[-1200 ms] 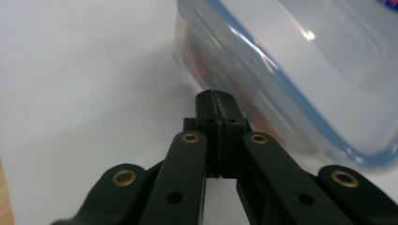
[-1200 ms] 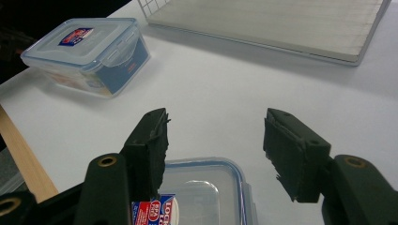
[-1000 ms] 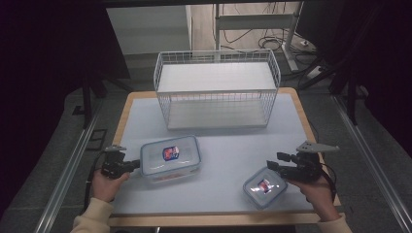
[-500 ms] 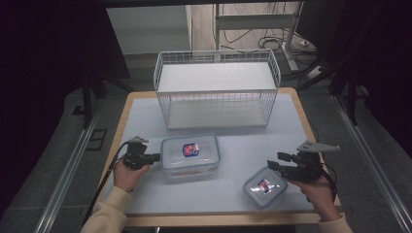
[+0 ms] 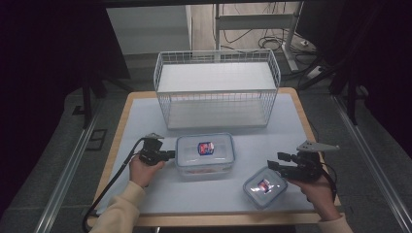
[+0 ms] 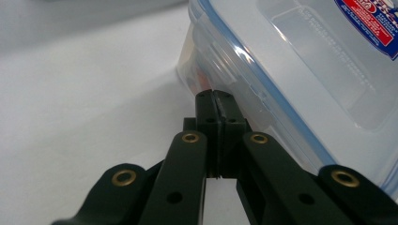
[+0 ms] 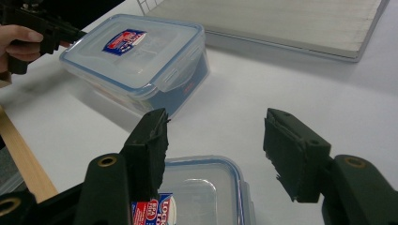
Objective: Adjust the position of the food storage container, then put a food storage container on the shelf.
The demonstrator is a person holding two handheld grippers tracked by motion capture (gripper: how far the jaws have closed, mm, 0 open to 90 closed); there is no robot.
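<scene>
Jaws of my left gripper (image 5: pixel 171 155) are clenched empty, tips against the large container (image 5: pixel 205 155) mid-table; my right gripper (image 5: pixel 272 166) hangs released above the small container (image 5: pixel 265 187) near the front edge.

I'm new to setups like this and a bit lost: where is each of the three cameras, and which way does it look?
High view: above the person's side, looking forward and down on table, wire basket, both forearms.
Left gripper view: on the left gripper, along shut jaws at the large container's side.
Right gripper view: on the right gripper, open jaws over the small container.
Shared: the large container.
</scene>
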